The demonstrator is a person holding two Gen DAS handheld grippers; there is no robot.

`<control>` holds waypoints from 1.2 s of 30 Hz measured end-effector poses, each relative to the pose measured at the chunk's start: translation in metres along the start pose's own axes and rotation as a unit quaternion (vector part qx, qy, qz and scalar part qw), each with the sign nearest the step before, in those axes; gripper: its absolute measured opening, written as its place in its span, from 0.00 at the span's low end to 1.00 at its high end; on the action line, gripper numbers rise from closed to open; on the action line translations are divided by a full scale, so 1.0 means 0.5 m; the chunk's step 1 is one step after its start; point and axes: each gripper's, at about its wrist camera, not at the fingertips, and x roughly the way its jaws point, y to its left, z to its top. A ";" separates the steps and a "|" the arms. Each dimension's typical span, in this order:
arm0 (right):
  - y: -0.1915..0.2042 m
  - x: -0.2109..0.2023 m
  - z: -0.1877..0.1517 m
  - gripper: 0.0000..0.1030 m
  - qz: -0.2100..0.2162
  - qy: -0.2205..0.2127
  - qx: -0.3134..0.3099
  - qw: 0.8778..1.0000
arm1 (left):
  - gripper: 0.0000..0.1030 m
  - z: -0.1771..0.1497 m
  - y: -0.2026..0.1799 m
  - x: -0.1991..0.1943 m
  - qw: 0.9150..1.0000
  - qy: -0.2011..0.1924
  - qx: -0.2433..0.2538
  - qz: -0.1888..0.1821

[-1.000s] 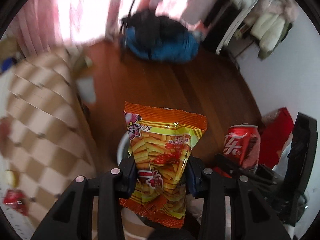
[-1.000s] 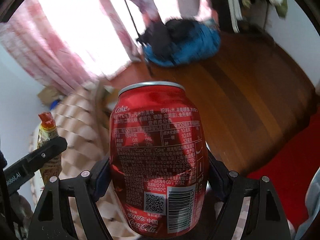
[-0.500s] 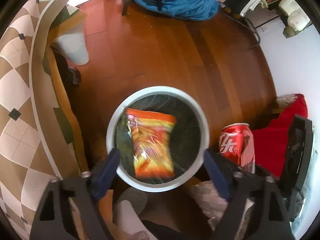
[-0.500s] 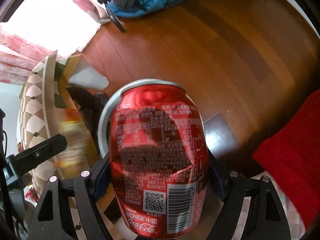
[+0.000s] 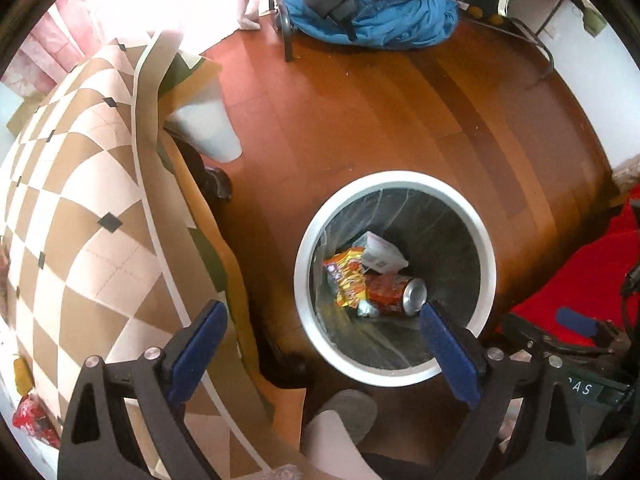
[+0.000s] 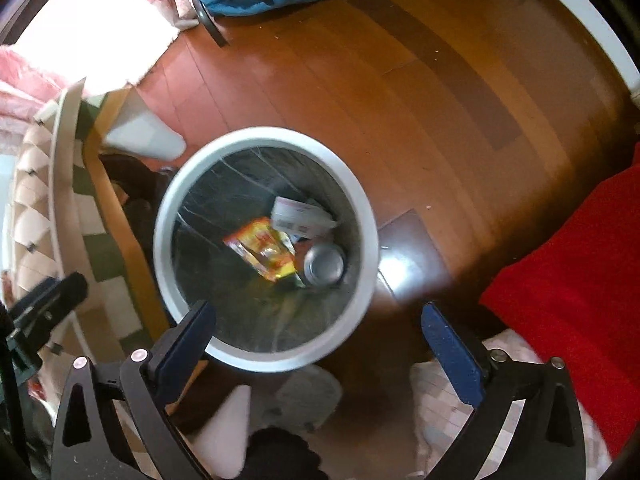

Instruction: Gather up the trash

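Note:
A round trash bin with a white rim [image 5: 394,178] [image 6: 264,134] stands on the wood floor below both grippers. Inside it lie an orange snack bag [image 5: 346,276] [image 6: 262,250], a red Coke can [image 5: 394,294] [image 6: 324,266] on its side and a white paper wrapper [image 5: 380,256] [image 6: 300,214]. My left gripper [image 5: 324,344] is open and empty above the bin's near-left rim. My right gripper [image 6: 316,340] is open and empty above the bin's near rim.
A table with a checked brown-and-white cloth [image 5: 72,208] is at the left, with red trash [image 5: 30,426] on it at the lower left. A red cloth [image 6: 576,264] lies at the right. A blue jacket [image 5: 372,20] is heaped on the floor beyond. My slippered foot [image 5: 344,416] is near the bin.
My left gripper opened and dropped the snack bag into the bin. My right gripper then opened and dropped the Coke can in. Both are now empty.

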 end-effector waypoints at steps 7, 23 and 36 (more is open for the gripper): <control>0.006 -0.017 -0.018 1.00 -0.019 -0.004 -0.005 1.000 | 0.96 0.001 -0.016 -0.015 1.000 -0.005 -0.002 -0.003; 0.023 -0.243 -0.050 1.00 -0.001 -0.096 -0.005 0.995 | 0.96 -0.012 -0.004 -0.231 0.995 -0.097 -0.002 -0.016; 0.223 -0.501 -0.131 1.00 0.076 -0.192 -0.069 0.976 | 0.96 -0.123 0.268 -0.476 0.976 -0.198 -0.087 0.021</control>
